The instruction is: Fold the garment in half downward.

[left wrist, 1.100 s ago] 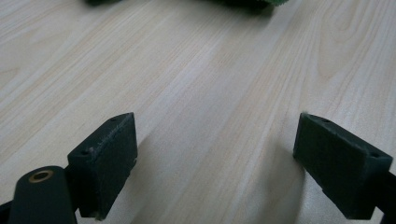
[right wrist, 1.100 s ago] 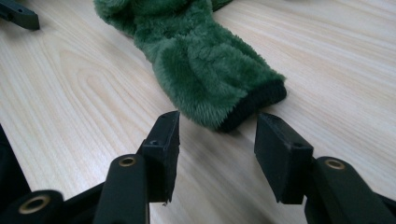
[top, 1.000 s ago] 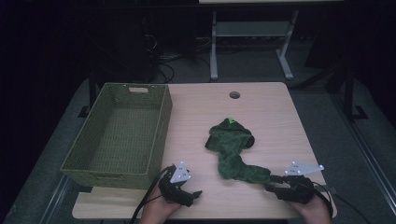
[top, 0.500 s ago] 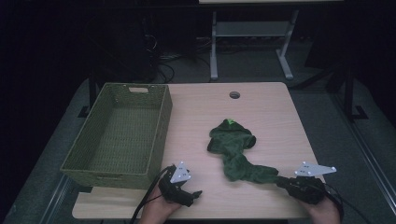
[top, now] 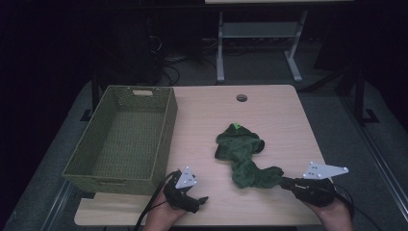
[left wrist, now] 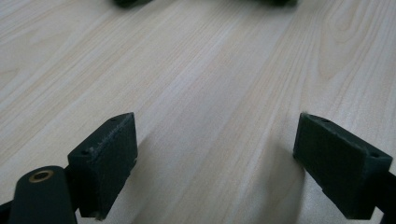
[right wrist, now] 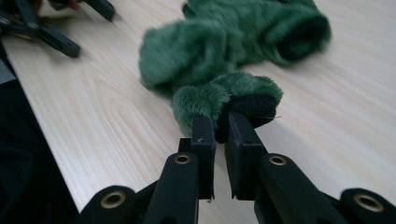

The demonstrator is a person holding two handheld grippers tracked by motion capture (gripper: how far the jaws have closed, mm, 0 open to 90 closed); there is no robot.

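The right gripper (right wrist: 218,123) has just closed its fingers on the green garment's (top: 244,154) near end, lifting it. The left gripper (left wrist: 215,163) rests open on the counter (top: 202,115), basket (top: 166,139) alongside.

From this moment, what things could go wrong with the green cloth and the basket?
The right gripper pinches only the edge of the green fleece cloth, so the cloth may slip out when lifted. Most of the cloth lies on the table, so it may drag or snag. The left gripper rests open on bare wood, close to the basket, and might bump it.
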